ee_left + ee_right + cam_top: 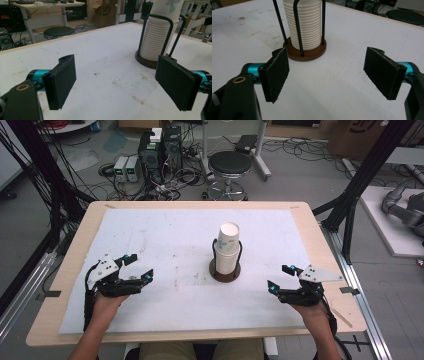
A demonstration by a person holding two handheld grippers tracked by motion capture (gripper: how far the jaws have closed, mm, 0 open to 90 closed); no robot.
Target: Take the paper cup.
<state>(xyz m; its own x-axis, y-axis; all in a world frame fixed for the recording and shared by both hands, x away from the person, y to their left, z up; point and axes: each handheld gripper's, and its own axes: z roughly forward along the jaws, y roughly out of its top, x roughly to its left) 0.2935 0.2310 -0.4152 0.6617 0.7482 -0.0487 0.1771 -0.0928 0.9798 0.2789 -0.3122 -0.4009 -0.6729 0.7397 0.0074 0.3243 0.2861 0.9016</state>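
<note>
From the high view, a stack of paper cups [228, 249] stands upright in a dark wire holder [224, 270] on a round brown base, a little right of the middle of the white mat [165, 235] that covers the wooden table [320, 245]. The person's forearms come in from the bottom edge, one on each side of the holder and well apart from it. The left gripper [138, 268] sits near the mat's front left, its jaws spread and aimed to the right, toward the cups; the right gripper [279, 278] sits near the front right, jaws likewise spread and aimed to the left, nothing between them. Along the left gripper view, the left gripper [125, 82] is held low and roughly level over the stained mat, both black pads wide apart and empty, with the cup stack rising beyond the right pad. Along the right gripper view, the right gripper [328, 75] tilts slightly down at the mat, pads wide apart and empty, the holder's base just beyond the left pad.
</note>
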